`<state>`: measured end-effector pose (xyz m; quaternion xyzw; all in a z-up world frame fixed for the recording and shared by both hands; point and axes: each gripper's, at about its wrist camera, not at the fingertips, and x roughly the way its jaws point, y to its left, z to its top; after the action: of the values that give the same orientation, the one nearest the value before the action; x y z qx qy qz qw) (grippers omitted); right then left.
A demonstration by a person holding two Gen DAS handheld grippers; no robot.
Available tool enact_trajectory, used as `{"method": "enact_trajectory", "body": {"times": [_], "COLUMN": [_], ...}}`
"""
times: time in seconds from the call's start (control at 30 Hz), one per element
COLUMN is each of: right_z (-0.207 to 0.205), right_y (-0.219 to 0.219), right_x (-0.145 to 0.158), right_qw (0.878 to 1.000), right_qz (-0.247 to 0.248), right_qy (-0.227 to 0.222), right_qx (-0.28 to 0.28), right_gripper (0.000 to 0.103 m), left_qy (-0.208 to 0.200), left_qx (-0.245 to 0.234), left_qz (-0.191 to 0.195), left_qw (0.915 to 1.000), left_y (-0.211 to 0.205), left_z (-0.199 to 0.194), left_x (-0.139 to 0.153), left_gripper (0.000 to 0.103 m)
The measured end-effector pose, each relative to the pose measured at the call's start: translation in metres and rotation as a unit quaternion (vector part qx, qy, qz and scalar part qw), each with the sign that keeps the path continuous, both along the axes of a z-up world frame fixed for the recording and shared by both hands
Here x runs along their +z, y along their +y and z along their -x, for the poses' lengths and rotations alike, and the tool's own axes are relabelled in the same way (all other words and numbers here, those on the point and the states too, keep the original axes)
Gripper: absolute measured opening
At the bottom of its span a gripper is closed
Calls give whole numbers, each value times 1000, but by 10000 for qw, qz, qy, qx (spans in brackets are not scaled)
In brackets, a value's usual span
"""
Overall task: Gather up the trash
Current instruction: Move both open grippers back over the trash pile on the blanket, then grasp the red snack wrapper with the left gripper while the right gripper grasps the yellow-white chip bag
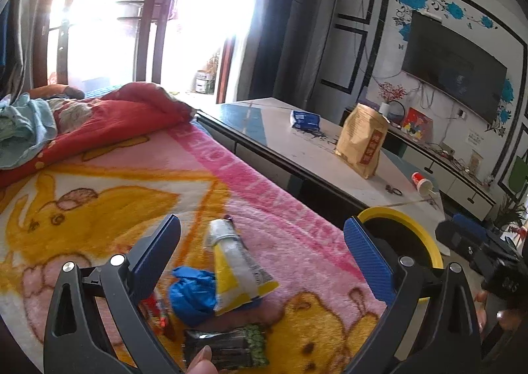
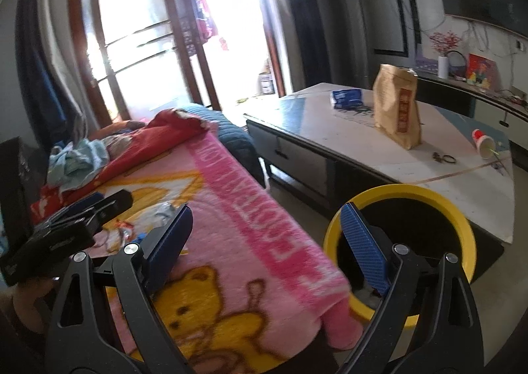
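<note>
A: What sits closest to the left hand-held gripper (image 1: 262, 255)?
B: Its blue-padded jaws stand wide apart, holding nothing. Between them, on the pink and yellow blanket (image 1: 109, 196) of the bed, lies a small heap of trash: a dark wrapper with a green frilled edge (image 1: 227, 346) nearest, a crumpled blue wrapper (image 1: 193, 291) just beyond it, and a white and yellow packet (image 1: 236, 270) leaning over the blue one. A bit of red wrapper (image 1: 156, 308) peeks out behind the left jaw.

A: And the right hand-held gripper (image 2: 265, 248)?
B: Also released, jaws spread, nothing in them. It hovers over the bed's near edge, where the blanket drops off.

A: Where is the bin?
B: A yellow-rimmed bin (image 2: 462, 225) stands on the floor just beside the bed's edge, between the bed and the table (image 2: 330, 130). Its inside is dark; I cannot tell what it holds.

A: Further out?
B: On the table, a tipped red and white paper cup (image 2: 483, 143) lies near the right corner, a brown paper bag (image 2: 397, 107) stands upright mid-table, and a blue packet (image 2: 346, 97) lies toward the far edge. At the far end of the bed a red quilt (image 1: 109, 120) is bunched with pale blue cloth (image 1: 26, 130) on it.
</note>
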<state>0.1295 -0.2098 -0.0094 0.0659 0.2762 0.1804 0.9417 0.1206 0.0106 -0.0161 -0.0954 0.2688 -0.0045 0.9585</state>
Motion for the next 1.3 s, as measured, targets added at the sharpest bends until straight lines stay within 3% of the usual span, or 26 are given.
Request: {"method": "enact_trajectory", "body": {"times": [0.53,0.97,1.3], "right_z": [12,7,-17], "right_y": [53,95,128], "right_x": [-15,-27,-45], "right_qw": [9973,9918,9874], "right_qz": [178,295,373], "right_qy": [188,442,718], "right_qx": [683,1165,1364], "right_gripper": [83,83,83], "left_qy": [144,448,735], "left_qx": [545,1181,1275], "left_qz": [123,235,720], "left_qw": [9983,9917,9865], "left_y": [52,102,130], "left_z": [11,18,19], "left_x": [-12,-26,-45], "left_gripper": [96,96,94]}}
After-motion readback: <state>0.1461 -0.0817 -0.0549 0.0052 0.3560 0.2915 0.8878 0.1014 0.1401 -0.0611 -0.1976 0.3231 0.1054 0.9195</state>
